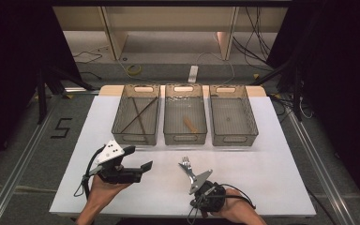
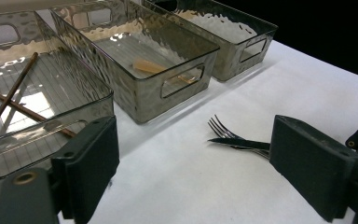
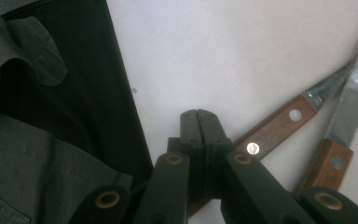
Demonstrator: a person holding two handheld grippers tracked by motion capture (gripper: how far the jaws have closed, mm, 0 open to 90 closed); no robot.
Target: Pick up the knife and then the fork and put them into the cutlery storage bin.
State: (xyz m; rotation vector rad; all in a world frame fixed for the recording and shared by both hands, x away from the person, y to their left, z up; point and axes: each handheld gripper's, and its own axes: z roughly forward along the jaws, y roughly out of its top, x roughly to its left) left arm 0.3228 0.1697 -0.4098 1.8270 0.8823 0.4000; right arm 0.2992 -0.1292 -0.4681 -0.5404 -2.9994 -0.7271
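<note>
The right hand-held gripper (image 3: 200, 119) has its jaws pressed fully together with nothing between them, tips by two wooden handles. The left hand-held gripper (image 2: 193, 158) stands wide open and empty, aimed at the cutlery. A fork (image 1: 185, 164) and a knife (image 2: 240, 143) lie together on the white counter (image 1: 272, 164), long axes running from the right hand-held gripper toward the bins, tines pointing away from the person. Three clear bins (image 1: 185, 138) stand in a row beyond. The left gripper view separates blade from tines; the right gripper view shows the riveted handles.
</note>
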